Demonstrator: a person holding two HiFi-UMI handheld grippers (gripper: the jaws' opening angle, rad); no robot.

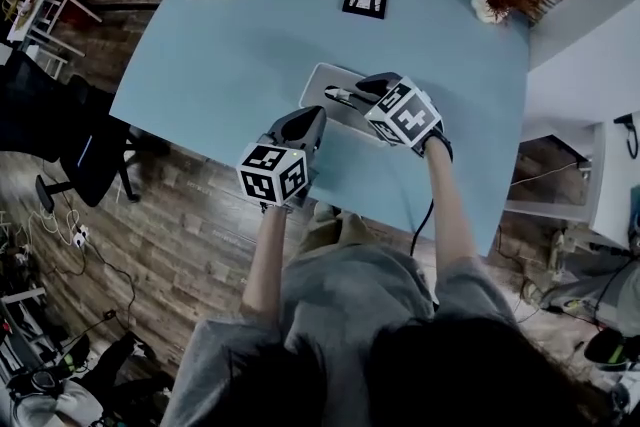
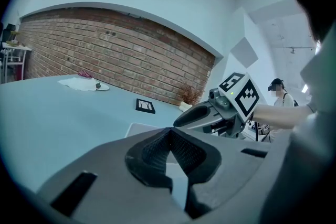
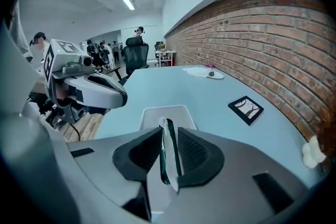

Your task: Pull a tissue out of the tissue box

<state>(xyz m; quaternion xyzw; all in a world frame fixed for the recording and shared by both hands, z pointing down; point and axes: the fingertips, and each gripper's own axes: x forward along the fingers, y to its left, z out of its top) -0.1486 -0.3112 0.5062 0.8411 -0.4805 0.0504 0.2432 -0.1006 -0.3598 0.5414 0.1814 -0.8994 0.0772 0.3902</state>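
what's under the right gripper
The pale flat box lies under the right gripper, whose jaws pinch a thin white strip. The gripper covers the box's near part, so its opening cannot be seen.

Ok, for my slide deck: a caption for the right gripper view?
Right claw pinching a thin white tissue, the pale tissue box on the blue table beyond.

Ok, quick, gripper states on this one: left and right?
Left gripper: closed, nothing in it.
Right gripper: closed on a thin white sheet, probably a tissue.
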